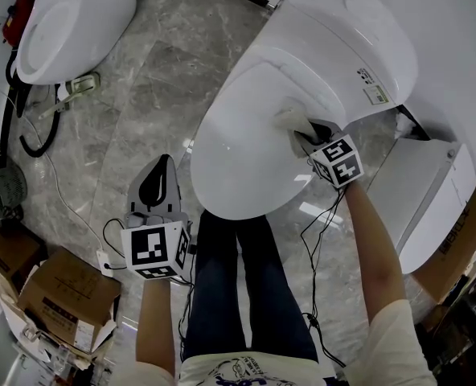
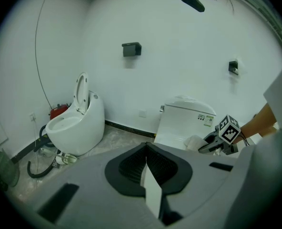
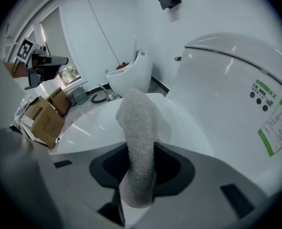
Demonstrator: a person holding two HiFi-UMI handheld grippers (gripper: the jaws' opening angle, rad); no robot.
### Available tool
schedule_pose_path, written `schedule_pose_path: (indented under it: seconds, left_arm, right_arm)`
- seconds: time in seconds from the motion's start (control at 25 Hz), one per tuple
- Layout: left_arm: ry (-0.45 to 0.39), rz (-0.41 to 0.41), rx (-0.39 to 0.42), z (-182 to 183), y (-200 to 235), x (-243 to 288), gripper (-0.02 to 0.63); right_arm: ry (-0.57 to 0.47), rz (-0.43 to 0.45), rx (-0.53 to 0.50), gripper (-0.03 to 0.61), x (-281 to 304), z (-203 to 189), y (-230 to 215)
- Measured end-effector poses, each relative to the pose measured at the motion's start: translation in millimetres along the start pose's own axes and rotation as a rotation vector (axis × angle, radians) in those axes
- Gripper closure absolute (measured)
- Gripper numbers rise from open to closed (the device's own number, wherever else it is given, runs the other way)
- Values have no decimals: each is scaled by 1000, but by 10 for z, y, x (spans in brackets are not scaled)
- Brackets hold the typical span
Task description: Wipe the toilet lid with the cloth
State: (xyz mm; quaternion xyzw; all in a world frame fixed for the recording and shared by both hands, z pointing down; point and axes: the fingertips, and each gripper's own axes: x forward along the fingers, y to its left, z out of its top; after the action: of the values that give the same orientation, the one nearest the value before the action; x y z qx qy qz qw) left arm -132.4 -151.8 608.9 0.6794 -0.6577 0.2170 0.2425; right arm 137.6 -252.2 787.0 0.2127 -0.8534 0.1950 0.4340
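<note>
The head view looks steeply down from above the person (image 1: 246, 296) onto the toilet lid (image 1: 238, 159), the floor (image 1: 141, 71) and both grippers, with a second toilet (image 1: 77, 14) at top left. The left gripper view sits off the lid, faces level along the left gripper (image 2: 146, 166) towards the wall (image 2: 179, 56), and shares that second toilet and the right gripper (image 2: 201, 149) with the head view. The right gripper view sits close over the lid, looking across it to the second toilet, the cardboard boxes (image 3: 43, 120) and the left gripper.
</note>
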Motion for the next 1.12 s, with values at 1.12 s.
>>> schedule_pose_path:
  seconds: [1.12]
  left_arm:
    - [8,-21,27,-145,-123,-189,606]
  right_arm:
    - [10,-366,269,463,-505,-815,-272]
